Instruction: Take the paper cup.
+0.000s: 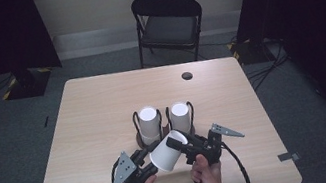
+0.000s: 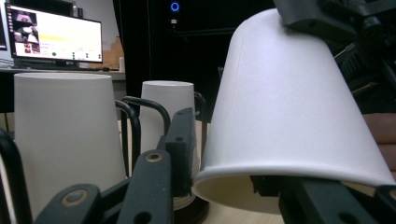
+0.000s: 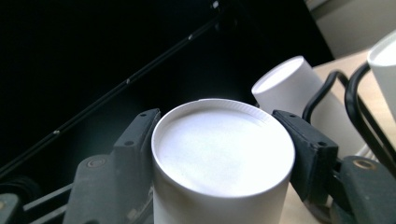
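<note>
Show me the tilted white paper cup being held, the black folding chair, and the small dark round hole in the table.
Tilted white paper cup (image 1: 166, 155), high view, on its side wall.
Black folding chair (image 1: 169, 30), high view, on its seat.
Small dark round hole (image 1: 187, 75), high view, at its centre.

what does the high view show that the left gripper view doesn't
Only the high view: the whole light wooden table, the black folding chair beyond it, both of the person's hands, and the right gripper clamped on the base end of the tilted white paper cup.

Only the left gripper view: a lit computer monitor in the background and the tilted cup's open rim from below.

Both: the tilted cup and the two upside-down white paper cups in the black wire holder.
</note>
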